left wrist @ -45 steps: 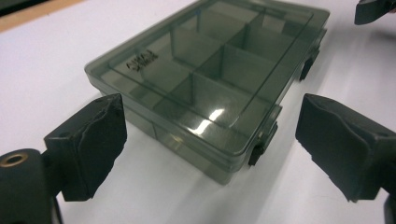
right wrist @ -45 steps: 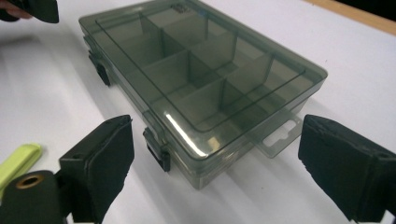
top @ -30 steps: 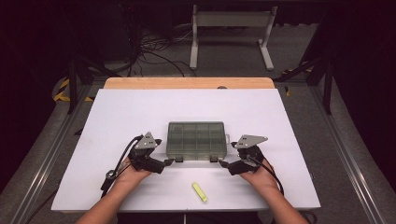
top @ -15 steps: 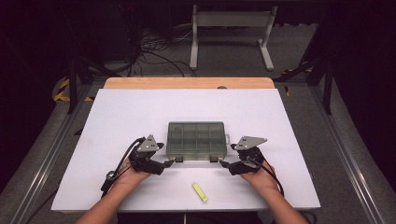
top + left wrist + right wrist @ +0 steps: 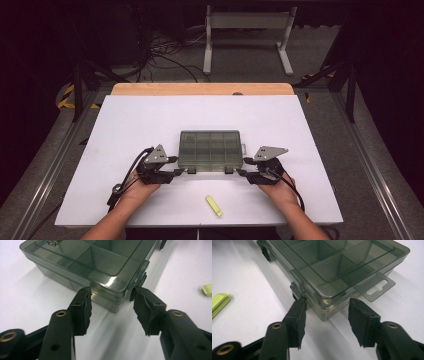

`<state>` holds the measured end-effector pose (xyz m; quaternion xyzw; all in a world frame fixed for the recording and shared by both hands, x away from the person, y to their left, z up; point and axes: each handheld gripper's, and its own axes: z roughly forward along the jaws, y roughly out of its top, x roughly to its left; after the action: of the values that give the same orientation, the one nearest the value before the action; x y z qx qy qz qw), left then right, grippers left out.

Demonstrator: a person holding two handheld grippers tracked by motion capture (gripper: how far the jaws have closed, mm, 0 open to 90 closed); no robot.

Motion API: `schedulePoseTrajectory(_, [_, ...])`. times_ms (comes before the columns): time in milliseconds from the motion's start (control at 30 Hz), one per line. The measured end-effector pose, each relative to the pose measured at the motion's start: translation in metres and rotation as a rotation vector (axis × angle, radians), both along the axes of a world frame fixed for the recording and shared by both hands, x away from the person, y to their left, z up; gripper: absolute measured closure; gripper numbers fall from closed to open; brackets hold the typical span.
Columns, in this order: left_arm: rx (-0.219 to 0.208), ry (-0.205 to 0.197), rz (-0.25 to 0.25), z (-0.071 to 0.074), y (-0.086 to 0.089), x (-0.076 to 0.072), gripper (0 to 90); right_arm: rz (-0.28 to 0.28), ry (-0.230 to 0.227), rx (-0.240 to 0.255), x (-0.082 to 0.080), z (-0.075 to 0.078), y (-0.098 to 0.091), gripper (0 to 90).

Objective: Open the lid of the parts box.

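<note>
A smoky see-through compartment box point(image 5: 210, 149) lies shut at the middle of the white table point(image 5: 150, 115). My left gripper point(image 5: 181, 172) sits at its near left corner. In the left gripper view that corner point(image 5: 112, 300) lies between the jaws of the left gripper point(image 5: 111, 293), which have just been closing; the pads do not visibly press on it. My right gripper point(image 5: 242, 173) mirrors this at the near right corner. There the corner point(image 5: 325, 312) lies between the jaws of the right gripper point(image 5: 327, 302), which have also been closing, and the right pad stands clear of the box.
A small yellow-green piece point(image 5: 214, 205) lies on the table near the front edge, between my hands. A black latch point(image 5: 228, 171) sits on the box's front. A hang tab point(image 5: 377, 287) juts from its right end. A metal stand point(image 5: 247, 20) and cables lie beyond the table.
Both grippers' jaws look narrower around the box's near corners. My hands, the box and the yellow-green piece have kept their places.
</note>
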<state>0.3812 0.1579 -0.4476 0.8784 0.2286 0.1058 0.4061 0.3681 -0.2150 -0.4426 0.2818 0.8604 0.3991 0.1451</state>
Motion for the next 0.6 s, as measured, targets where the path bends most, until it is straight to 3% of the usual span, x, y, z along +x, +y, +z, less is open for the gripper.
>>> schedulePoseTrajectory(233, [0.002,0.012,0.002,-0.0015,0.0011,0.0010,54.1,0.008,-0.005,0.000,-0.0007,0.0000,0.0004,59.2])
schedulePoseTrajectory(600, [0.008,0.010,-0.009,-0.0010,0.0012,-0.0002,61.8,0.006,-0.015,-0.004,-0.0011,0.0002,0.0003,62.6])
